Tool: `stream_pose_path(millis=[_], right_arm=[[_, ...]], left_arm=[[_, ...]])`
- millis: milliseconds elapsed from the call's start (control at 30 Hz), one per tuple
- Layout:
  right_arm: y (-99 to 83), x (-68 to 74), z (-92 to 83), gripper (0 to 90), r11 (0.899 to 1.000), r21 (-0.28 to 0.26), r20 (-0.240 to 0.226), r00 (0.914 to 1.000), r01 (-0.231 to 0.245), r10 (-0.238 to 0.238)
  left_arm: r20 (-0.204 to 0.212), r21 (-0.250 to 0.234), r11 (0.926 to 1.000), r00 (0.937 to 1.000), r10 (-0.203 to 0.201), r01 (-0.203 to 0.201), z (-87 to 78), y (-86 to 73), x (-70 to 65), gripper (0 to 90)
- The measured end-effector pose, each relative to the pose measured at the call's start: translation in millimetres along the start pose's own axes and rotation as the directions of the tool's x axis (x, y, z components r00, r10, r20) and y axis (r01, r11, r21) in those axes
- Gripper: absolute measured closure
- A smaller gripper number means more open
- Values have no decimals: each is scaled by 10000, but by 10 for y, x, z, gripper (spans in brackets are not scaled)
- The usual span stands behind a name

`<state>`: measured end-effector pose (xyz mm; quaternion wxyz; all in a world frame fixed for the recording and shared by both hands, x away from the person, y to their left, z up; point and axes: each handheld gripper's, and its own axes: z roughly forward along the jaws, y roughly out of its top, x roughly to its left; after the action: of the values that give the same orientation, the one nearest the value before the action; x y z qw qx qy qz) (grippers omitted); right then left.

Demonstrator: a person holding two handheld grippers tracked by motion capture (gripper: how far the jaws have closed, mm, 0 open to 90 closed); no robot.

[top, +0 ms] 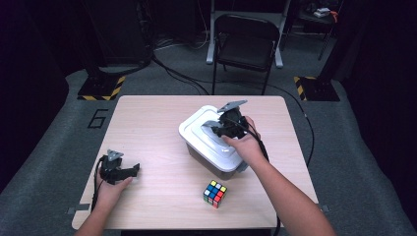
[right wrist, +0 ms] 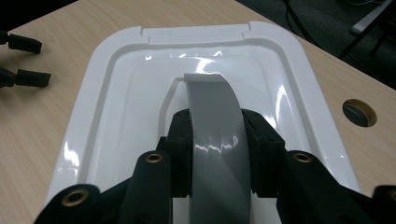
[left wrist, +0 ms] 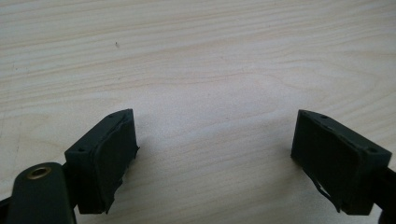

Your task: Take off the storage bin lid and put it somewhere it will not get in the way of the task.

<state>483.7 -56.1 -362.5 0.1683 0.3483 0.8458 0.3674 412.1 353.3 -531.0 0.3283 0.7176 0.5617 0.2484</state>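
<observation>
A grey handle (right wrist: 215, 135) arches over the white lid (right wrist: 107, 102) of a storage box (top: 211, 160) standing right of centre on a wooden table (top: 147, 128). The right gripper (right wrist: 217, 156) pinches this handle between its jaws from above. A colourful puzzle cube (top: 215, 193) lies near the box, toward the person. Far left, the left gripper (left wrist: 215, 158) rests on bare wood, jaws spread wide.

Right gripper (top: 222, 129) sits on top of the white lid (top: 196, 132) of the grey bin (top: 211, 162), mid-worktop (top: 147, 123). Left gripper (top: 129, 170) rests near the front-left edge, well apart. Rubik's cube (top: 215, 193) just in front of the bin. Folding chair (top: 244, 44) behind.
</observation>
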Motion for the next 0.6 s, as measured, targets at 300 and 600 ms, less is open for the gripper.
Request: stream_pose_path(millis=[300,600], right_arm=[[51,21,-75,663,9999,12,26,9999,105,-105],[105,21,-194,664,9996,-72,75,9996,259,-259]], left_arm=[[0,3,10000,10000,3,-3,0,0,0,140],[-1,5,10000,10000,5,-5,0,0,0,141]])
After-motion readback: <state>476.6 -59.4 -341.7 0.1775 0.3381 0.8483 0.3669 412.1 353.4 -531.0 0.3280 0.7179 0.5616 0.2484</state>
